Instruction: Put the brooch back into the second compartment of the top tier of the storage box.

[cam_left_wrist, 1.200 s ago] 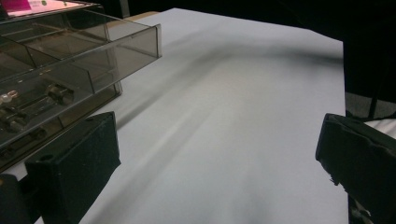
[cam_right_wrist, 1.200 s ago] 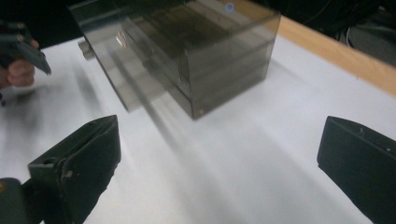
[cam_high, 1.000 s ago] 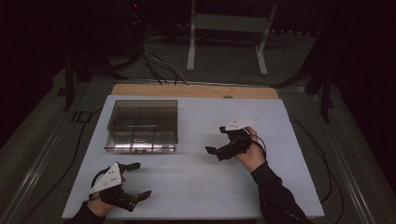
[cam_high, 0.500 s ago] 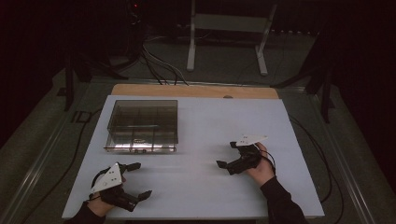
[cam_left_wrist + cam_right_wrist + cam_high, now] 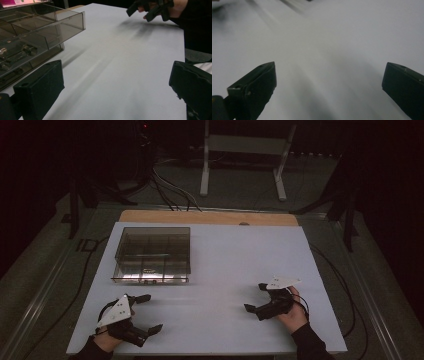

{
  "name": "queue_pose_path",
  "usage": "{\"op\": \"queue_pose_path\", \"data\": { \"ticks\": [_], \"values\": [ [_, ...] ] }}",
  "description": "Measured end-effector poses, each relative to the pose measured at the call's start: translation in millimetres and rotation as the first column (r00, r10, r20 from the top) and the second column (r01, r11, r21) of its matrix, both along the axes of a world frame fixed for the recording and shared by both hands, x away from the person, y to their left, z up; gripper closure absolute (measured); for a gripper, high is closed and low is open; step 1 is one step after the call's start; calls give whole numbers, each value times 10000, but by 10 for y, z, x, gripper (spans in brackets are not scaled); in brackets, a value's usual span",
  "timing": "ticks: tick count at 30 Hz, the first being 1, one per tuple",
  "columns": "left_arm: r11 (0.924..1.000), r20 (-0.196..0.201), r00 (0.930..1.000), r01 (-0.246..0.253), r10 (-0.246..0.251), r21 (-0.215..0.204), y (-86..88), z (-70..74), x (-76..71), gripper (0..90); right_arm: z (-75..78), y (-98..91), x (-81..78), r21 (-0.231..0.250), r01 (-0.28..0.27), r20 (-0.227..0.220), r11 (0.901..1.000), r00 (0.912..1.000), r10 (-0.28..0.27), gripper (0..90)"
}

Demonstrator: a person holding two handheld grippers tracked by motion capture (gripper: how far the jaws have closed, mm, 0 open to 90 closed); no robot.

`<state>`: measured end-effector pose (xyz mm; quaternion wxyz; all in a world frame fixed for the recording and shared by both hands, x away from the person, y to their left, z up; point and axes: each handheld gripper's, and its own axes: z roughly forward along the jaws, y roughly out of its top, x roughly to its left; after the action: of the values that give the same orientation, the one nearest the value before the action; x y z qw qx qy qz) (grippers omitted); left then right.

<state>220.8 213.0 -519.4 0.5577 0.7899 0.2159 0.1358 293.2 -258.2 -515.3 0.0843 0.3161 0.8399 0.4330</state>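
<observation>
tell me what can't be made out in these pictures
- Small items inside the clear compartment box: too small and dim in the high view; in the left gripper view the smoky walls blur them and the frame edge cuts the box.
- White table top in the right gripper view: motion blur smears it.
- Right gripper: its far side is hidden by the hand.

Bare white table (image 5: 220, 270) between both tools, clear box (image 5: 152, 254) (far-left) only obstacle

surface: white table (image 5: 220, 265), wooden strip along far edge | on it: clear box (image 5: 152, 254) with compartments, far left, small parts inside | rest of top: bare white | around it: grey floor, cables
</observation>
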Motion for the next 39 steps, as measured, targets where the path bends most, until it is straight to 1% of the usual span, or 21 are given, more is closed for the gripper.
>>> {"op": "queue_pose_path", "data": {
  "ticks": [5, 8, 9, 13, 14, 15, 17, 19, 21, 24, 25, 27, 29, 34, 36, 37, 39],
  "values": [
    [10000, 48, 10000, 18, -18, 41, -1, 2, -2, 6, -22, -151, -109, 107, 280, -51, 9996, 9996, -280, 0],
    [10000, 9, 10000, -12, 12, 11, 0, -1, 0, 6, -26, -254, -163, 267, 452, -68, 9986, 9990, -450, 0],
    [10000, 13, 10000, -1, 1, 42, 0, -3, 0, 6, -26, -254, -163, 267, 452, -68, 9986, 9990, -450, 0],
    [10000, 1, 10000, -5, 5, 22, -1, -4, 2, 6, -25, -424, -242, 349, 822, 21, 9960, 9966, -823, 0],
    [10000, 3, 10000, -2, 2, 41, -1, -4, 0, 6, -25, -424, -242, 349, 822, 21, 9960, 9966, -823, 0],
    [10000, 14, 10000, 5, -5, 56, -2, -4, -1, 6, -17, -501, -270, 357, 994, 89, 9944, 9950, -998, 0],
    [10000, 6, 10000, -14, 14, 24, 1, -2, 0, 6, -10, -583, -293, 327, 1230, 146, 9919, 9922, -1235, 0],
    [10000, 18, 10000, -12, 12, 42, 1, -5, 0, 6, -2, -671, -315, 496, 1366, 164, 9894, 9904, -1375, 0],
    [10000, -7, 10000, 12, -12, 75, 0, -9, 1, 6, 0, -747, -335, 509, 1503, 206, 9873, 9882, -1515, 0],
    [10000, -44, 10000, 1, -1, 56, -2, -12, 4, 6, -8, -830, -360, 455, 1750, 144, 9835, 9843, -1759, 0],
    [10000, -26, 10000, 6, -6, 78, -4, -12, 3, 6, -8, -830, -360, 455, 1750, 144, 9835, 9843, -1759, 0],
    [10000, 0, 10000, 20, -20, 78, -5, -8, 2, 6, -13, -880, -396, 298, 1890, 270, 9815, 9814, -1898, 0],
    [10000, -30, 10000, -11, 11, 56, -3, -10, 1, 6, -23, -902, -426, 237, 1973, 234, 9801, 9800, -1978, 0],
    [10000, -49, 10000, -13, 14, 41, -5, -13, -2, 6, -58, -929, -490, 268, 2036, 223, 9787, 9787, -2042, 0],
    [10000, -47, 10000, 18, -18, 98, -7, -19, 1, 6, -80, -900, -501, 117, 1912, 176, 9815, 9814, -1914, 0],
    [10000, -47, 10000, 18, -18, 98, -7, -19, 1, 6, -80, -900, -501, 117, 1912, 176, 9815, 9814, -1914, 0],
    [10000, -48, 10000, 18, -18, 91, -10, -19, 1, 6, -81, -844, -477, 93, 1700, 202, 9854, 9852, -1702, 0]
  ]
}}
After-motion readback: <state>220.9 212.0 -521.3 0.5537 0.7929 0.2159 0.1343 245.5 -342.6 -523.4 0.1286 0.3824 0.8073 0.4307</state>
